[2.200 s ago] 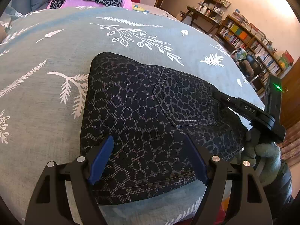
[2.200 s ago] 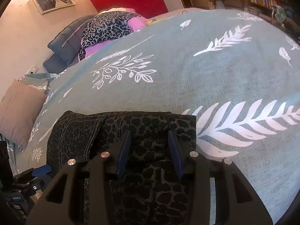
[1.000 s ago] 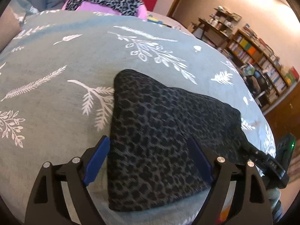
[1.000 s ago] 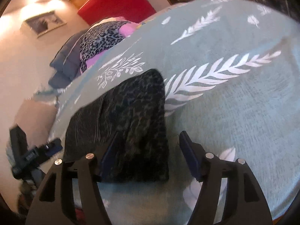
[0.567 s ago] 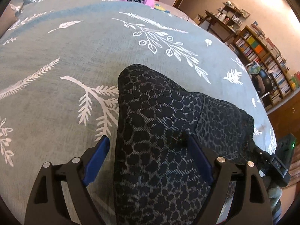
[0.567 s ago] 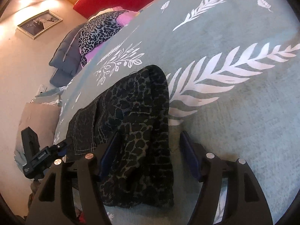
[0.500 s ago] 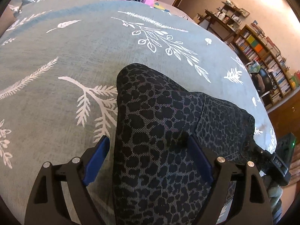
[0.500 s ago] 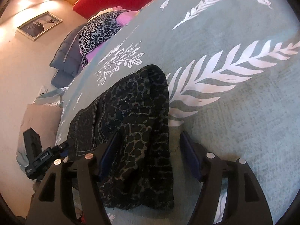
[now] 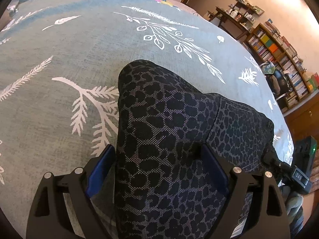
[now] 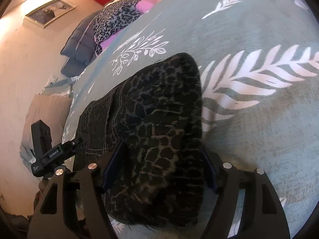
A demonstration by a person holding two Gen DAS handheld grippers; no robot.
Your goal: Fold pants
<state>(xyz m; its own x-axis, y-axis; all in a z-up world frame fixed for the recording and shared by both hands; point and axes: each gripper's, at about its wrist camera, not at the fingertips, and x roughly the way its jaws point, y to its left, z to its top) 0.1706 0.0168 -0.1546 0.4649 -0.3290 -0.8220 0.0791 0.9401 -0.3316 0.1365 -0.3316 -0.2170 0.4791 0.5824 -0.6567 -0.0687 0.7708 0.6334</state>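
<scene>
Dark leopard-print pants (image 9: 159, 109) lie folded in a narrow bundle on the teal bedspread (image 9: 59, 59), with a back pocket showing at their right end. My left gripper (image 9: 157, 159) straddles the near end. Its jaws are opening, with the fabric between the blue pads (image 9: 101, 165) and a sliver of bedspread beside the left pad. My right gripper (image 10: 160, 165) straddles the other end of the pants (image 10: 159, 99). Its jaws are opening too, and cloth fills the gap. Each gripper shows at the edge of the other's view, the right gripper (image 9: 299, 177) and the left gripper (image 10: 53, 153).
A leopard and pink pile of clothes (image 10: 117, 16) and a dark grey pillow (image 10: 79, 45) lie at the head of the bed. A beige cushion (image 10: 43, 115) sits at the bed's side. Bookshelves (image 9: 279, 55) line the far wall. A gloved hand (image 9: 295, 201) holds the right gripper.
The pants have gone from a broad spread to a narrower folded bundle. Both grippers have come down closer to the cloth, and their fingers stand a little wider apart.
</scene>
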